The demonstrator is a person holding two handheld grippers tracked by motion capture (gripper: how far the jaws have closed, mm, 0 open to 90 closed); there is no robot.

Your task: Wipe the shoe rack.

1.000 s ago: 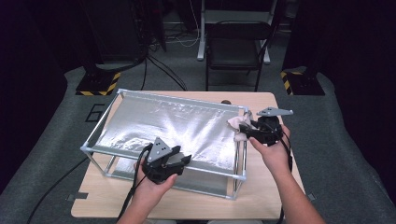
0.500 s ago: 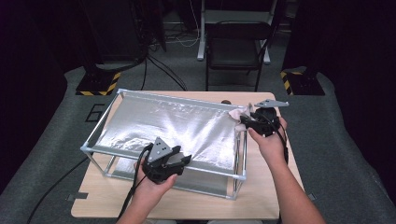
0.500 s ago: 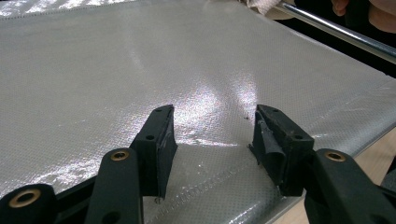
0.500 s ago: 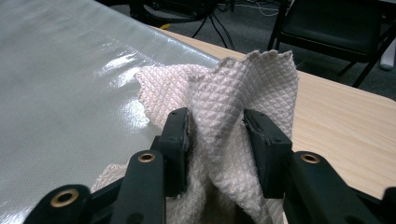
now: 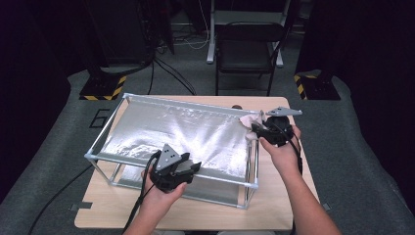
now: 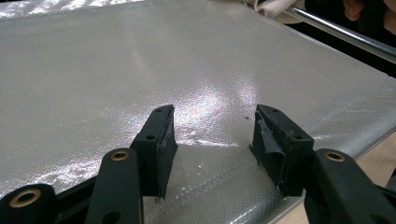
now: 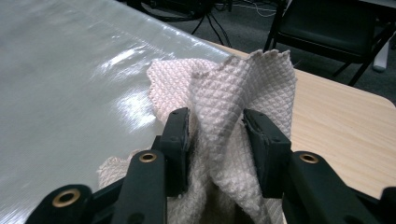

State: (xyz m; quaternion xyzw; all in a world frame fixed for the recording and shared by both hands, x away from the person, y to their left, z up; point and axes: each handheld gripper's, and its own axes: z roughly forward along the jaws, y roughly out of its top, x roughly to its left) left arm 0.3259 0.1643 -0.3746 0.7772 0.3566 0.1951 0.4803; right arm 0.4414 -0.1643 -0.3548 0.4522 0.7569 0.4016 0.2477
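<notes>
Right gripper [image 7: 215,128] clamps the cloth [image 7: 243,88] at the sheet's [image 5: 186,134] far right corner. Left gripper [image 6: 212,135] wide open, empty, over near edge.

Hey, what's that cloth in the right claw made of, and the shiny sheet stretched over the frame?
The cloth looks like soft woven fabric, pale pinkish, with a waffle texture and pinked edge, probably cotton or microfibre. The sheet looks like silvery coated fabric or foil laminate: glossy glare and a fine dotted weave. The frame appears to be bare metal tubing.

The cloth's [image 7: 224,107] lower part sinks out of sight between the right gripper's [image 7: 215,140] jaws and past the picture's bottom edge.
</notes>
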